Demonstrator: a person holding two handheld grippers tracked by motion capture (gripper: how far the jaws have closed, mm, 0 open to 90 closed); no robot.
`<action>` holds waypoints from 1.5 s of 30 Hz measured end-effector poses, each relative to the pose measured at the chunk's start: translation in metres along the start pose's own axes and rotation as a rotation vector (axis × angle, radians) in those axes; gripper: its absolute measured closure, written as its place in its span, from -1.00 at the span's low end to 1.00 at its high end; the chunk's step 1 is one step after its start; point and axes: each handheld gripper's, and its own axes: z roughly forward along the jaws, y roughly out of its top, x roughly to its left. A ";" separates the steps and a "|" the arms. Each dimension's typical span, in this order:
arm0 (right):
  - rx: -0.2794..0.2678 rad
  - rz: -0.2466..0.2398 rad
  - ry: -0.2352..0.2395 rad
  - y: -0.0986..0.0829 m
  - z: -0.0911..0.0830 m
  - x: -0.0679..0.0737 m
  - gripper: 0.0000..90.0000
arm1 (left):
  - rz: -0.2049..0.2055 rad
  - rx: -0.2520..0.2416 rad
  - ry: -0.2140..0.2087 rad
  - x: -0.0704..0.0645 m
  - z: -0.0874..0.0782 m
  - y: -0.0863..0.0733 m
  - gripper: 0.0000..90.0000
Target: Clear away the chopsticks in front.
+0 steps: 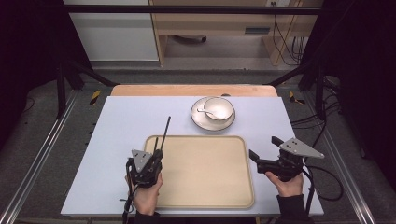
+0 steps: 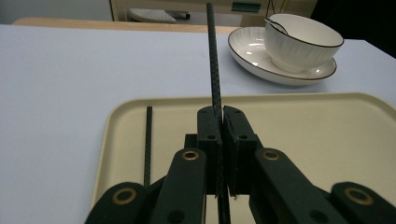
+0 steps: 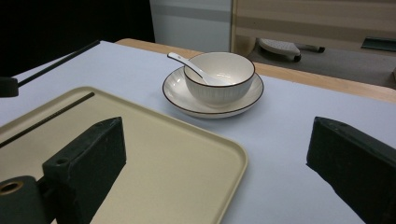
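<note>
Work in hand: setting a pair of black chopsticks on the beige tray (image 1: 243, 158).
Done: one chopstick already lies flat in the tray (image 2: 148, 140), along its left edge as the left gripper view shows it.
Left to do: the second chopstick (image 2: 213, 60) is not yet down — it has to be lowered beside its mate and let go; I judge the job about halfway.
Left gripper (image 1: 145, 164): jaws pressed together, pinching the held chopstick near its lower end.
Held chopstick, place: over the tray's near-left corner, pointing forward and up, its tip out past the tray's far rim above the white table (image 1: 121, 121).
Held chopstick, look: thin, straight, matt black, with a fine ribbed or woven texture — likely slippery and quick to roll once released.
Right gripper (image 1: 265, 154): jaws spread wide, holding nothing, at the tray's right side.
Beyond the tray: a white bowl (image 3: 219, 74) with a spoon (image 3: 189, 65) in it stands on a saucer (image 3: 243, 100), well apart from the chopsticks.
</note>
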 end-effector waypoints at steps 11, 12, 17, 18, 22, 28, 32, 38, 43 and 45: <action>0.006 -0.004 0.001 -0.001 0.002 0.002 -0.89 | -0.037 0.012 0.024 0.001 -0.013 -0.028 0.89; 0.005 -0.010 0.001 -0.001 0.002 0.002 -0.90 | -0.037 0.018 0.026 0.002 -0.013 -0.030 0.89; 0.010 -0.004 0.000 -0.001 0.003 0.002 -0.89 | -0.034 0.069 0.030 0.001 -0.006 -0.042 0.89; 0.011 -0.004 0.000 -0.001 0.003 0.002 -0.89 | -0.030 0.076 0.031 0.001 -0.005 -0.044 0.89; 0.009 -0.005 0.000 -0.001 0.003 0.002 -0.89 | -0.021 0.112 0.040 0.000 -0.002 -0.050 0.89; 0.011 -0.006 0.003 -0.001 0.003 0.002 -0.89 | -0.009 0.147 0.061 -0.001 0.002 -0.051 0.89; 0.014 -0.008 0.002 -0.002 0.004 0.002 -0.89 | -0.001 0.198 0.061 0.000 0.006 -0.050 0.89; 0.018 -0.007 0.000 -0.002 0.005 0.002 -0.89 | 0.018 0.242 0.067 -0.001 0.008 -0.049 0.87; 0.021 -0.006 0.002 -0.002 0.005 0.002 -0.89 | 0.034 0.263 0.061 -0.003 0.010 -0.048 0.78; 0.019 -0.010 0.003 -0.002 0.004 0.002 -0.90 | 0.034 0.264 0.049 -0.001 0.008 -0.047 0.72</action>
